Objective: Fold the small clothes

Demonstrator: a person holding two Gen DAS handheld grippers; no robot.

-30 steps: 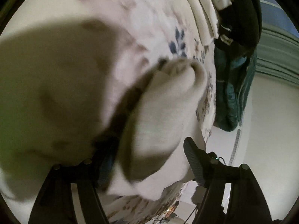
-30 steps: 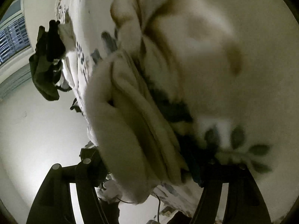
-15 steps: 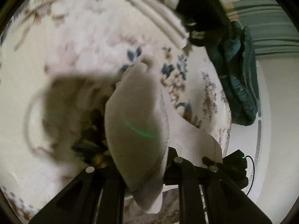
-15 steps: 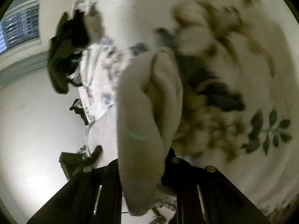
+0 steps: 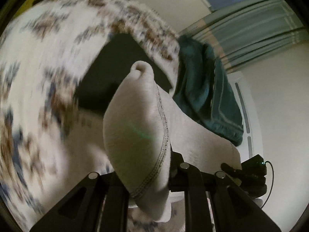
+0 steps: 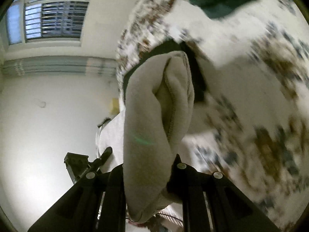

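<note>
Both your left claw (image 5: 146, 174) and right claw (image 6: 148, 172) pinch the cream garment (image 5: 139, 127), lifted above the floral bedspread (image 5: 38, 77). It's soft, light and floppy; grip its stitched hem.

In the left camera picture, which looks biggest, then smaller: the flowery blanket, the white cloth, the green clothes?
1. Flowery blanket, biggest.
2. White cloth, pinched in the left gripper; it is nearest the camera, so it may only look big.
3. Green clothes, smallest.
</note>
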